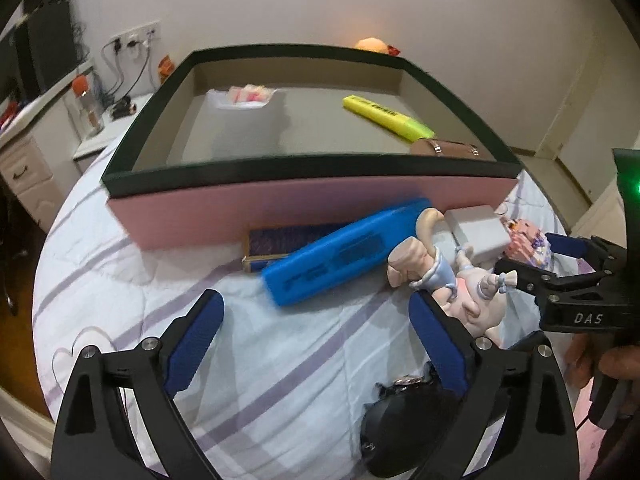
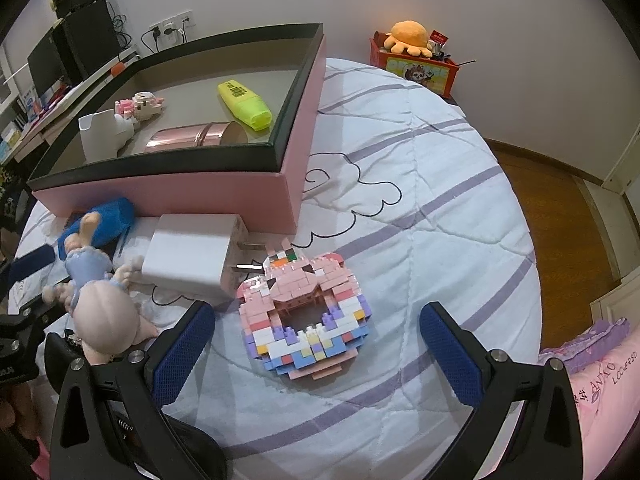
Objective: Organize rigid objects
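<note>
A pink box with a dark rim (image 1: 280, 210) (image 2: 224, 190) stands on the bed. Inside lie a yellow highlighter (image 1: 386, 117) (image 2: 244, 105), a rose-gold tin (image 1: 444, 147) (image 2: 196, 136), a small pink brick figure (image 2: 140, 106) and a white cup (image 2: 100, 134). In front of the box lie a blue case (image 1: 344, 252), a doll (image 1: 444, 276) (image 2: 100, 300), a white charger (image 1: 478, 232) (image 2: 192, 256) and a pink brick-built ring (image 2: 308, 312) (image 1: 526, 242). My left gripper (image 1: 316, 326) is open above the bed, near the blue case. My right gripper (image 2: 318, 334) is open around the brick ring.
A purple flat box (image 1: 276, 242) lies under the blue case. A black object (image 1: 404, 428) sits by my left gripper's right finger. A red toy box with an orange plush (image 2: 412, 56) stands beyond the bed. A desk (image 1: 48, 128) is at left.
</note>
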